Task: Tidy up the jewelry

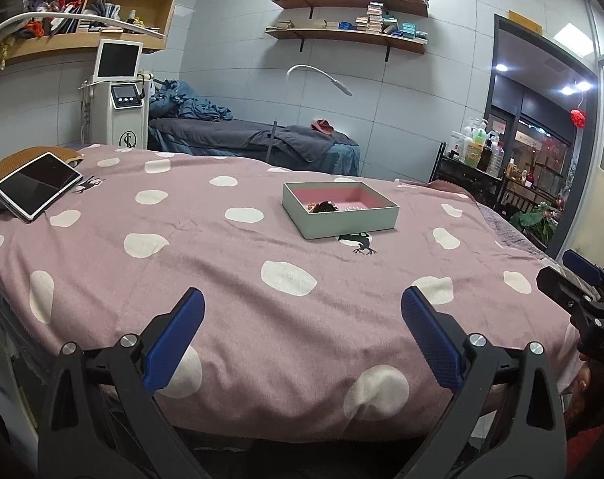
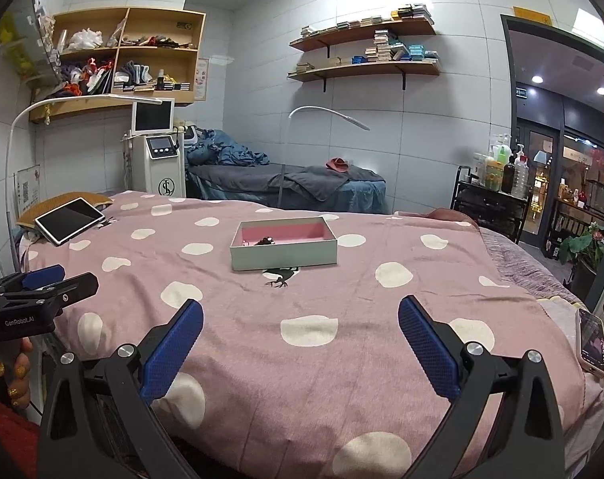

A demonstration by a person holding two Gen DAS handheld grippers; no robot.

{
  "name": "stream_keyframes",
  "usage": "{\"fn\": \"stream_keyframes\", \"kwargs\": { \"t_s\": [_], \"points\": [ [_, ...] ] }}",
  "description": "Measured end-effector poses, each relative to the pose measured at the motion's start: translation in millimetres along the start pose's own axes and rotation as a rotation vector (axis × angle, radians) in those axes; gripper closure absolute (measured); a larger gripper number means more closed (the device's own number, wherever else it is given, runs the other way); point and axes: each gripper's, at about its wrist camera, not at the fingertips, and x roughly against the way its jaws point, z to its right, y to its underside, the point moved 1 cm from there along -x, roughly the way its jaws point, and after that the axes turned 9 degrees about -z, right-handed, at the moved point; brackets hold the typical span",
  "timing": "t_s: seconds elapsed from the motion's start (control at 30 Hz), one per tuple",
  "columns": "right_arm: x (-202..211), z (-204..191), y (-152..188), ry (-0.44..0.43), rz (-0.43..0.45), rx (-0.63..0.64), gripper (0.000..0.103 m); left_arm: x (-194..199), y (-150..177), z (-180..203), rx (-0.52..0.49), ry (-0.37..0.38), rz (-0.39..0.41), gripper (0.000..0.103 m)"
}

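A pale green box [image 1: 347, 221] [image 2: 284, 255] with a pink lining sits in the middle of the pink spotted bedspread [image 1: 222, 279] [image 2: 341, 299]. Inside it lie a dark tangled piece of jewelry [image 1: 325, 207] [image 2: 265, 241] and some small pale pieces. My left gripper [image 1: 302, 303] hangs open over the near edge of the bed, well short of the box, with nothing between its blue pads. My right gripper [image 2: 300, 311] is likewise open and empty near the bed's front edge. Each gripper shows at the side of the other's view.
A tablet [image 1: 38, 184] [image 2: 69, 220] rests on a cushion at the bed's far left. A phone [image 2: 592, 341] lies at the right edge. Behind stand a white machine [image 1: 118, 107], a second bed [image 1: 262, 135], a lamp, and a trolley of bottles [image 1: 477, 151].
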Motion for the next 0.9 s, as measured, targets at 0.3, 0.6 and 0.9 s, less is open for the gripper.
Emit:
{"fn": "stream_keyframes", "kwargs": {
  "t_s": [0.3,0.6,0.9],
  "points": [
    [1.1,-0.7,1.5,-0.001,-0.008,-0.002,0.007,-1.5,-0.9,0.9,-0.008,0.0,-0.001,0.006],
    [-2.6,-0.1,0.0,0.0,-0.017,-0.009,0.007,-4.9,-1.7,3.2,-0.022,0.0,-0.009,0.006],
    [-3.4,0.0,-0.1,-0.001,-0.019,-0.008,0.007,-4.7,-1.0,1.9,-0.024,-0.006,-0.004,0.006]
  ]
}}
